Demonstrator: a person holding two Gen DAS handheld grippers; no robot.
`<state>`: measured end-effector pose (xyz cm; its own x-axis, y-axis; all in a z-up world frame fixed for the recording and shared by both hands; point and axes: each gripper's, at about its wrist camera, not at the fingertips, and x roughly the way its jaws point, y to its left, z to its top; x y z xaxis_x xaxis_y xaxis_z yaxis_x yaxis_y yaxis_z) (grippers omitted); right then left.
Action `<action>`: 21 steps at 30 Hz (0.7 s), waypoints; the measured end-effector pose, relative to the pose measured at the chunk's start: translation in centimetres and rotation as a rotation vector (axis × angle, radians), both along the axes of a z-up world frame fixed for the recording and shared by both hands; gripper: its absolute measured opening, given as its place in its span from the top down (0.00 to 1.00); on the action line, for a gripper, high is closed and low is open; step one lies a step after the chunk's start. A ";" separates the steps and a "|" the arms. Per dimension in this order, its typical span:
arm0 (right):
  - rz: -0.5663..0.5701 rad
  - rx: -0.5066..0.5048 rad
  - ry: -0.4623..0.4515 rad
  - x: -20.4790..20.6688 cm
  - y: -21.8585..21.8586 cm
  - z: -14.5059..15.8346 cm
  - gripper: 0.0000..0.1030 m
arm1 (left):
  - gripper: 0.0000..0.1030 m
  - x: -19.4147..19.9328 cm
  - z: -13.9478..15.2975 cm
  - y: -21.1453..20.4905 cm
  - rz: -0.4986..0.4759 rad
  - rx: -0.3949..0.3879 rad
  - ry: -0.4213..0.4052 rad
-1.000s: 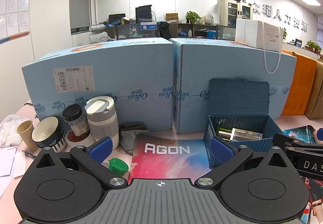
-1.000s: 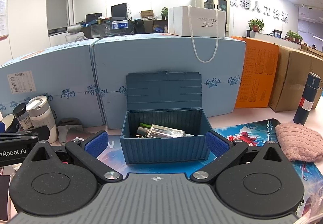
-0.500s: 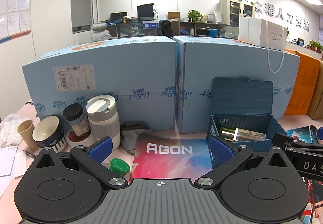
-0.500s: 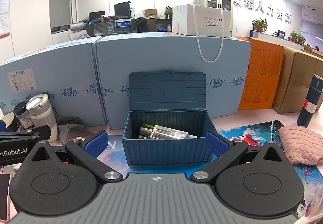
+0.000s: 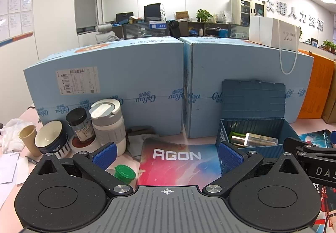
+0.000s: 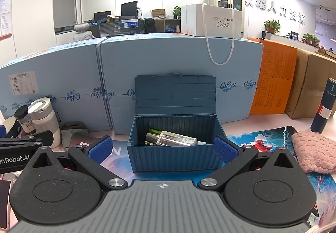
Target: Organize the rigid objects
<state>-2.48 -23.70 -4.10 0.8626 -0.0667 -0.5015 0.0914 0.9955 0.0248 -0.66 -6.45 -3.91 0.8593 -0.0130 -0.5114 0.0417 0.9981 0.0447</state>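
Observation:
A dark blue storage box (image 6: 174,159) stands open on the desk mat, its lid upright, with a clear bottle (image 6: 172,138) and other small items inside. It also shows in the left wrist view (image 5: 262,128) at the right. My right gripper (image 6: 162,150) is open and empty, just in front of the box. My left gripper (image 5: 167,155) is open and empty over the AGON mat (image 5: 178,161). A small green-capped jar (image 5: 125,174) lies by its left finger. A white tumbler (image 5: 109,121), a dark-lidded jar (image 5: 80,126) and a bowl (image 5: 50,137) stand at the left.
Two large light-blue cartons (image 5: 130,86) wall off the back of the desk. A paper cup (image 5: 28,138) and papers lie far left. A dark flask (image 6: 324,105) and a pink towel (image 6: 315,151) are at the right. Orange and brown cartons (image 6: 275,77) stand behind.
Both views have shifted slightly; the box and the cartons sit a little further right in each view than a second ago. Both grippers stay open and empty.

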 end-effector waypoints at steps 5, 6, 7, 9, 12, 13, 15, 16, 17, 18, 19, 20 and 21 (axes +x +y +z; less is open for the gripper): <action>0.011 -0.003 -0.001 0.3 0.0 0.0 0.00 | 0.00 0.1 0.0 -0.1 0.004 0.000 0.001; 0.012 -0.002 -0.001 0.4 0.0 0.0 0.00 | 0.00 0.2 0.0 -0.1 0.005 0.000 0.002; 0.013 -0.002 -0.001 0.5 -0.1 0.0 0.00 | 0.00 0.2 0.0 -0.1 0.005 0.001 0.002; 0.013 -0.002 0.000 0.5 -0.1 0.0 0.00 | 0.00 0.3 0.0 -0.1 0.006 0.001 0.004; 0.017 -0.001 0.003 0.7 -0.1 -0.2 0.00 | 0.00 0.5 -0.1 -0.1 0.010 0.001 0.008; 0.018 -0.002 0.004 0.8 -0.1 -0.2 0.00 | 0.00 0.6 -0.1 -0.1 0.011 0.000 0.008; 0.020 -0.003 0.007 1.0 0.0 -0.2 0.00 | 0.00 0.8 -0.2 0.0 0.011 -0.001 0.011; 0.021 -0.004 0.009 1.0 0.0 -0.3 0.00 | 0.00 0.8 -0.2 0.0 0.012 -0.001 0.012; 0.022 -0.004 0.010 1.1 0.0 -0.3 0.00 | 0.00 0.9 -0.3 0.0 0.012 -0.002 0.013; 0.023 -0.004 0.011 1.2 0.0 -0.3 0.00 | 0.00 0.9 -0.3 0.0 0.011 -0.002 0.014; 0.023 -0.004 0.013 1.3 0.0 -0.4 0.00 | 0.00 1.0 -0.3 0.0 0.011 -0.001 0.015; 0.023 -0.003 0.014 1.4 0.0 -0.4 0.00 | 0.00 1.0 -0.3 0.0 0.011 -0.002 0.016; 0.023 -0.003 0.015 1.4 0.0 -0.4 0.00 | 0.00 1.1 -0.4 0.0 0.012 -0.001 0.016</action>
